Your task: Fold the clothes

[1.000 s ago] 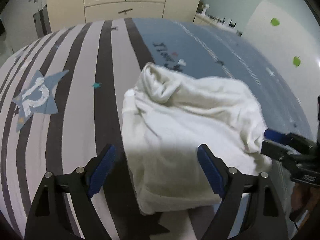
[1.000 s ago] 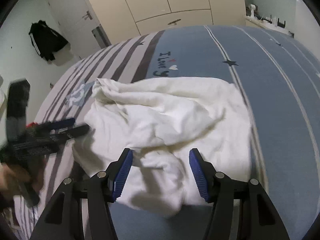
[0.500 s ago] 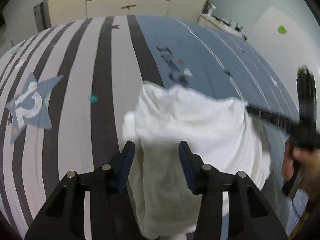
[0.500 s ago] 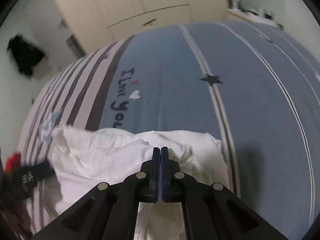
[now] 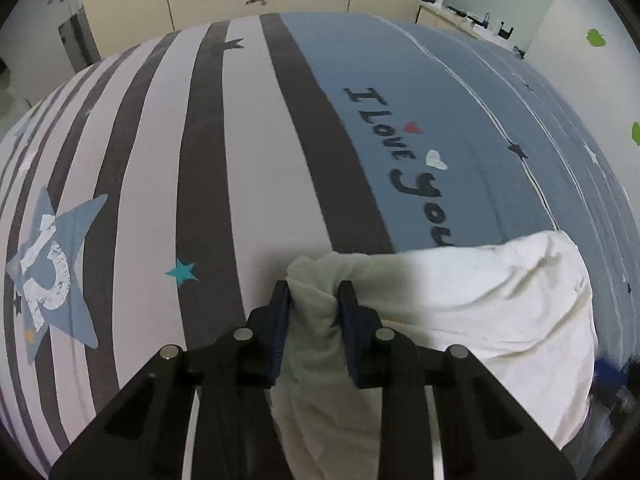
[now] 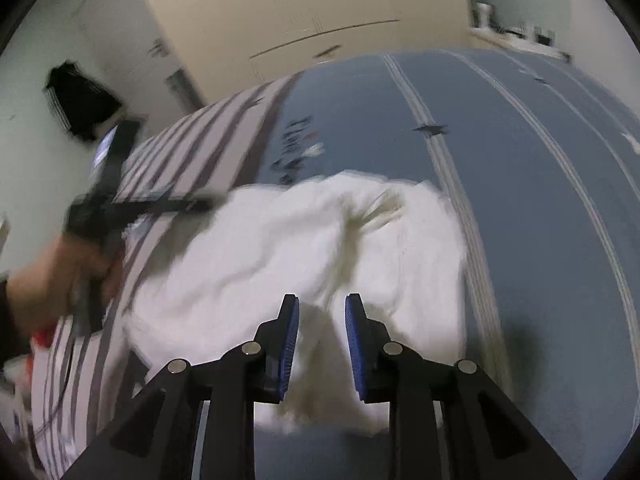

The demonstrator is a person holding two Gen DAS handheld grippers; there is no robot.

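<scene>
Left wrist view: my left gripper [image 5: 313,300] pinches a bunched fold of the white garment [image 5: 480,312], which billows rightward over the striped bedspread [image 5: 160,160]. Right wrist view, blurred: my right gripper [image 6: 322,316] seems parted, cloth lying crumpled between and beyond its jaws

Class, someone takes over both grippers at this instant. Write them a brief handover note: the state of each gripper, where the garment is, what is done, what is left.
Left gripper: shut on a bunched edge of the white garment.
Right gripper: fingers parted, garment fabric between them; grip unclear, since the view is motion-blurred.
Garment: crumpled on the bedspread, across the boundary between its striped and blue parts, just below the "I Love You" print.
Done: left edge gripped.
Left: spread it flat, then every fold.
</scene>
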